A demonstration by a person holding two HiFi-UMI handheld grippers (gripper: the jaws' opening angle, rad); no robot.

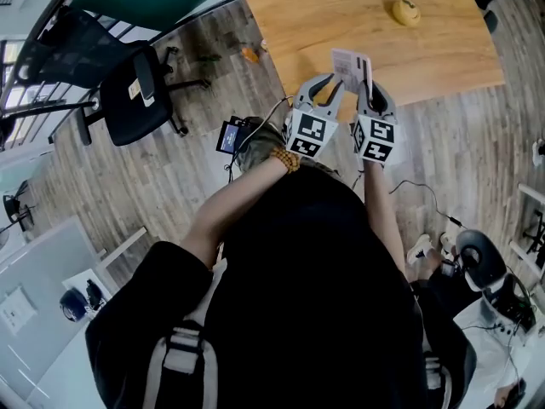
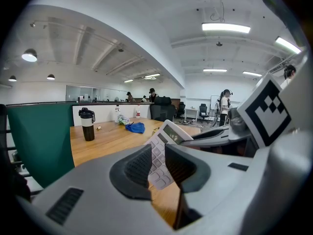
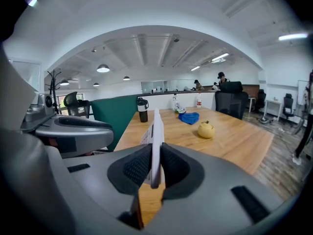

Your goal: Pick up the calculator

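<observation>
Over the near edge of the table, in the head view, you're holding the calculator up, and it's looking lifted clear of the wood. The left gripper and right gripper are both meeting at its lower end. What should you be watching now? (benchrat)

Left gripper view first: your jaws are sitting only a little apart, and the calculator's bottom corner is hanging in that gap at a slant, keys facing the camera. I'm not seeing the pads pressing on it, so I'm reading that side as loose, more guide than grip.

Right gripper view: the jaws are sitting nearly together, pinching the calculator edge-on with a pad flat on each face. That's the one doing the carrying. You're gripping low, so most of the body is standing above the pads and probably wanting to tip. I'd be holding that squeeze steady, staying upright, and not twisting the left against it, since a slanted nudge could be levering it out. The yellow fruit and the tumbler are sitting well away, so nothing's crowding you. (gripgoblin)
</observation>
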